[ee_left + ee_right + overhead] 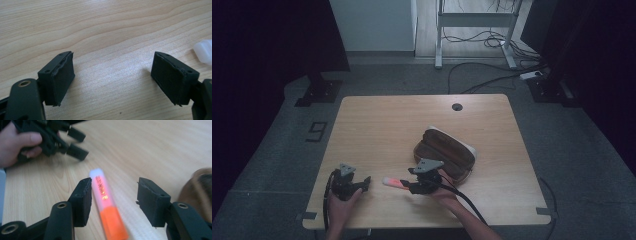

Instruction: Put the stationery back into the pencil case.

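An orange highlighter [393,182] with a pale cap lies flat on the wooden table [387,120] near its front edge. My right gripper [408,186] is open and low over the table, its jaws either side of the highlighter [111,220]. In the right gripper view [113,200] the pen lies close against the left jaw, with a gap to the right one. My left gripper [366,183] rests open to the left with bare wood between its jaws [112,77]. The pen's white cap [203,51] shows at the right edge of the left gripper view.
A brown pencil case [444,150] lies open just behind my right gripper and shows at the right [197,185]. The person's hand [17,142] holds the left gripper [75,143]. A cable hole [456,106] sits near the table's far edge.
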Motion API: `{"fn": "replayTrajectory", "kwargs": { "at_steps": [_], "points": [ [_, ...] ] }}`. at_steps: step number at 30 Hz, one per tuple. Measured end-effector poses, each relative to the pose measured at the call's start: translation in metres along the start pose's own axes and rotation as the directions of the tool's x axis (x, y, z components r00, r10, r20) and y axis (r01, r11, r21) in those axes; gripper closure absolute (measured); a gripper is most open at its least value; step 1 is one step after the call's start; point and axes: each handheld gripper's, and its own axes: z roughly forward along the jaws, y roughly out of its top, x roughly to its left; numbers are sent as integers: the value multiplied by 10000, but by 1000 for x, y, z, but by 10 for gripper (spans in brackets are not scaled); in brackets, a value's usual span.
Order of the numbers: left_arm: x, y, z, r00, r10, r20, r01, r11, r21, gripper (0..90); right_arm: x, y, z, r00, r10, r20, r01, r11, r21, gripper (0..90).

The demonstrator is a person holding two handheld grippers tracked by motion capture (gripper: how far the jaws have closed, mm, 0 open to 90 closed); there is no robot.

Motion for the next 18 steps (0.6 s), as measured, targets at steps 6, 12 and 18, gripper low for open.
{"fn": "replayTrajectory", "kwargs": {
  "at_steps": [6, 12, 18],
  "points": [
    [0, 0, 0, 10000, 1, 3, -1, 10000, -11, 185, 1, -11, 15, 10000, -51, 66, 46, 9978, 660, 469],
    [0, 0, 0, 10000, 1, 4, -1, 10000, -12, 185, 1, -16, 22, 9999, -138, 44, 133, 9949, 995, 505],
    [0, 0, 0, 10000, 10, 6, -10, 10000, -9, 185, 3, -18, 24, 9991, -414, -2, 412, 9914, 1242, 556]
  ]
}}
